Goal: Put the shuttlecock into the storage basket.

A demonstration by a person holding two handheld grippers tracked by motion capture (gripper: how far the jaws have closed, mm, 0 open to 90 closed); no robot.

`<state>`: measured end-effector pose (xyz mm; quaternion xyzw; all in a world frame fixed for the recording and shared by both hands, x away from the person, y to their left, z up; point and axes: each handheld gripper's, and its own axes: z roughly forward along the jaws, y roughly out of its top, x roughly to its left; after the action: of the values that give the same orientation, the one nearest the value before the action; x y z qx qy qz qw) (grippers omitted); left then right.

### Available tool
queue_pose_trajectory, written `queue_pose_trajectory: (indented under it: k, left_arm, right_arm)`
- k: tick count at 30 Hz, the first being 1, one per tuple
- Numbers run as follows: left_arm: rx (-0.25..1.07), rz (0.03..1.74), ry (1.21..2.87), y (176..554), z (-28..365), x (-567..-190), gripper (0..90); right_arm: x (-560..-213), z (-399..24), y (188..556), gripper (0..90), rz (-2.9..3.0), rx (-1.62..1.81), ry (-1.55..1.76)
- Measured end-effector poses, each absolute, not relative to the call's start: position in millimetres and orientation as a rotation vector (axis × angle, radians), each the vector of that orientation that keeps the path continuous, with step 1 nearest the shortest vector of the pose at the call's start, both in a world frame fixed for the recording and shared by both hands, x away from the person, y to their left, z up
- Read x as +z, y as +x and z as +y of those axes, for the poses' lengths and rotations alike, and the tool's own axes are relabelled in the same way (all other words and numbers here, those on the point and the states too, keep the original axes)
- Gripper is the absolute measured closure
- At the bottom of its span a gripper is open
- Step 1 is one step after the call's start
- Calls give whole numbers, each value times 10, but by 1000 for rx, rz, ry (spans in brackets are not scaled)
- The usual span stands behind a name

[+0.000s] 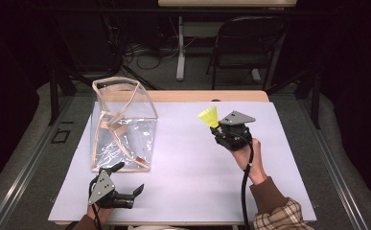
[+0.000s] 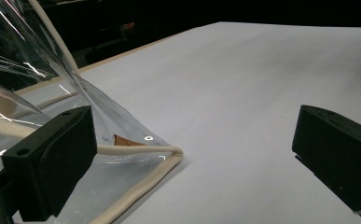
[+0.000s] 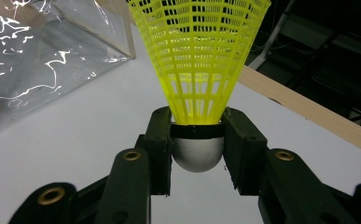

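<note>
A yellow plastic shuttlecock (image 1: 209,116) with a white cork base (image 3: 197,151) is held above the white sheet, skirt pointing up and away. My right gripper (image 1: 217,129) (image 3: 197,154) is shut on its base, right of centre on the table. A clear plastic bag (image 1: 122,124) with cream trim stands open at the left. My left gripper (image 1: 128,178) (image 2: 187,154) rests open near the front edge, just in front of the bag's near right corner (image 2: 171,151). Its left jaw lies against the bag's clear wall, and nothing sits between the jaws.
A white sheet (image 1: 188,163) covers the wooden table (image 1: 207,96). Beyond the table stand a folding chair (image 1: 248,43) and a desk leg (image 1: 180,48) with cables on the floor. A small brown tag (image 2: 124,140) lies inside the bag.
</note>
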<state>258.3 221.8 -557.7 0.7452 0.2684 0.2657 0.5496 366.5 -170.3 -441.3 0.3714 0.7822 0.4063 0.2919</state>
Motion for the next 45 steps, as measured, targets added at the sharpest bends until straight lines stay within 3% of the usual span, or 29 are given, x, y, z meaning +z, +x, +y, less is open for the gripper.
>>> queue_pose_trajectory:
  k: [45]
  left_arm:
    - [626,638,1755,2585,2226,-5575,0]
  right_arm:
    - [-4160,-1341,3924,650,2062,1155,860]
